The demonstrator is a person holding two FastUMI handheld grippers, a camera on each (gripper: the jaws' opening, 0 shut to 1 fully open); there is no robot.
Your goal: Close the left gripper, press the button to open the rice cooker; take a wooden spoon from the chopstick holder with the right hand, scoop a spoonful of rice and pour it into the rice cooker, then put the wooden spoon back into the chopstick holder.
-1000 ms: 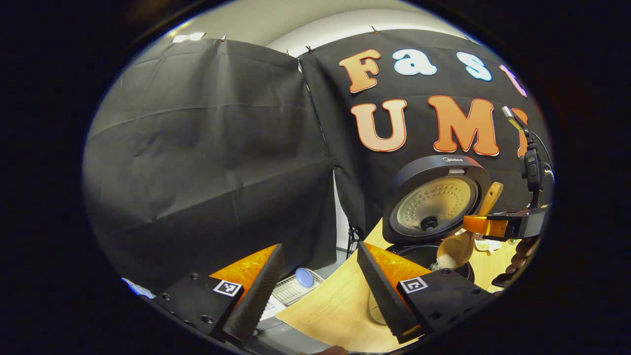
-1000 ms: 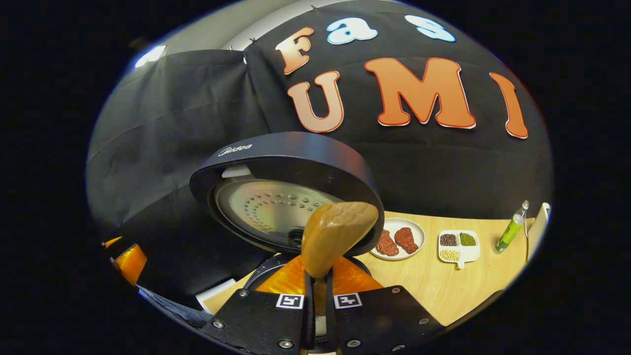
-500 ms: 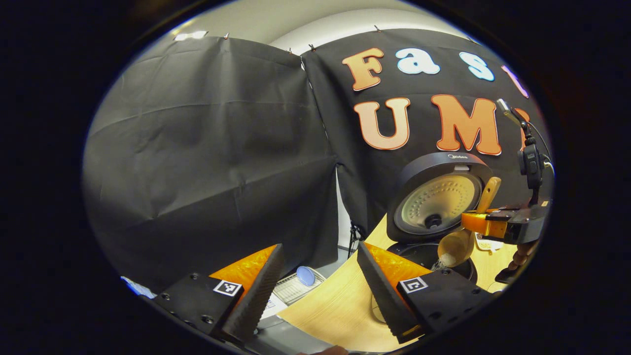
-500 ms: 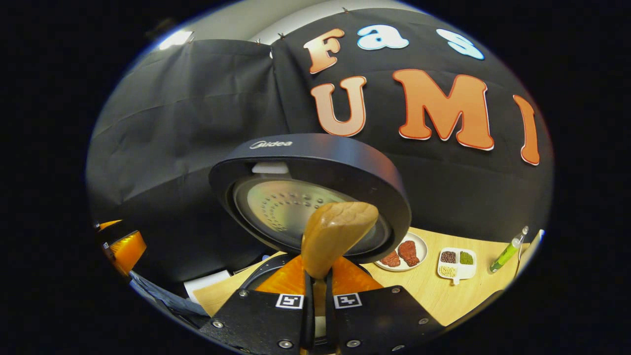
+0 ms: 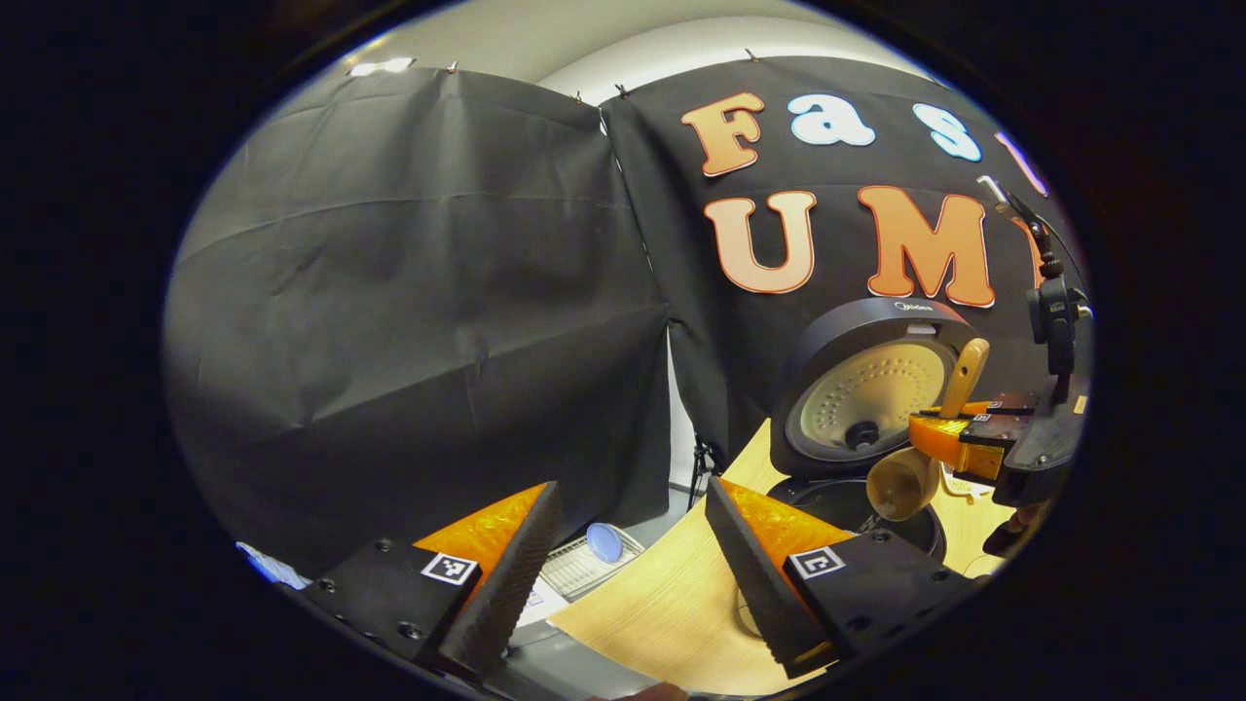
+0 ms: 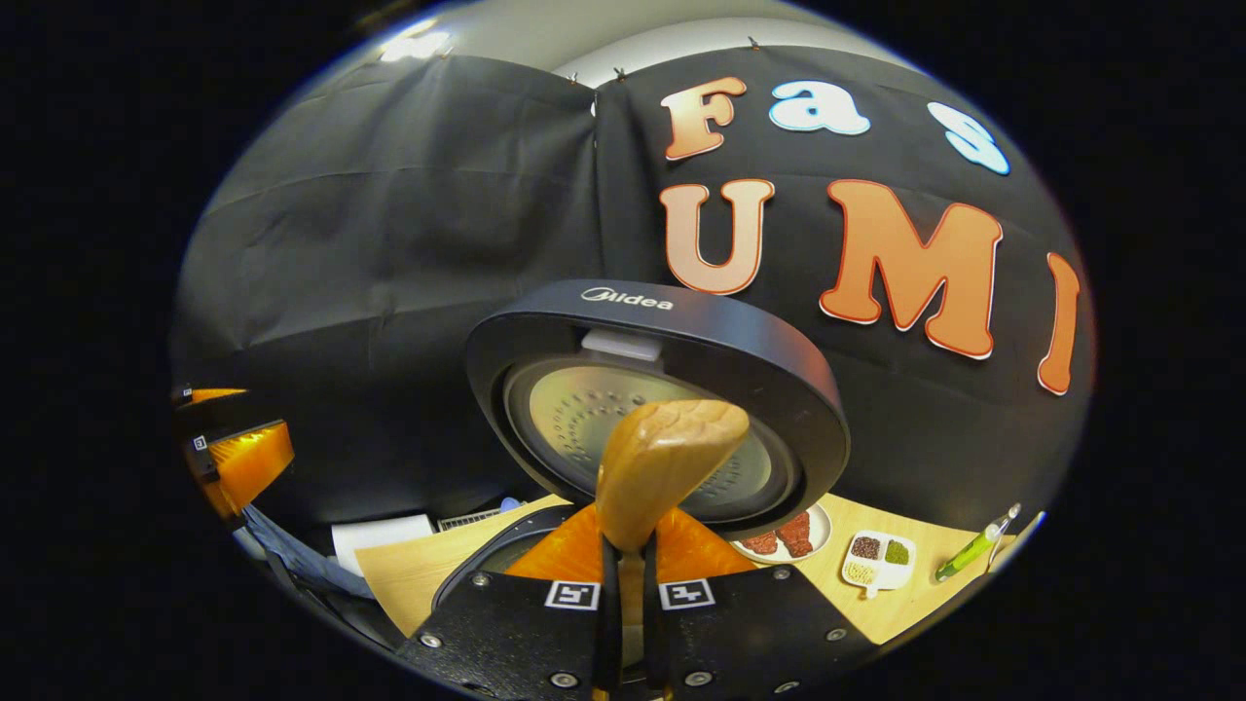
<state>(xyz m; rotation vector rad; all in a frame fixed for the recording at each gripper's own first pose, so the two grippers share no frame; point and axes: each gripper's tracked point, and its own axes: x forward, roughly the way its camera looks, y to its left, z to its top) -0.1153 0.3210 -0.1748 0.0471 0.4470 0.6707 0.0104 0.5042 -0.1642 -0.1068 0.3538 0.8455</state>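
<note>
Spoon: item 1, left gripper view. Wooden, held over cooker at right of frame; bowl end down above pot mouth, handle up past raised lid. No rice visible on bowl from here; can't tell if fully emptied. Right gripper seen side-on, jaws pinched on spoon handle.
Left gripper: own jaws stand wide apart, holding nothing, low over tabletop edge, well apart from cooker. Small blue lid-like item on a rack beyond tabletop edge; too small to id.

Right gripper view.
Right gripper: jaws closed on spoon, both sides pressing handle; handle end sticks up centre frame, in front of lid. Pot rim just below jaws, partly hidden.
Tabletop: plate w/ two red pieces, divided dish of grains, green bottle, all right of cooker, apart from it. Left gripper at far left edge. Holder not id'd.

Step in hand (judgement): pour looks done or nearly; next = return spoon to holder. To do well: keep grip firm, level bowl before lifting so stray grains drop in pot, not on tabletop; lift clear of rim and lid edge before swinging away; keep handle upright for clean entry to holder. Risk: clipping lid w/ handle end.
</note>
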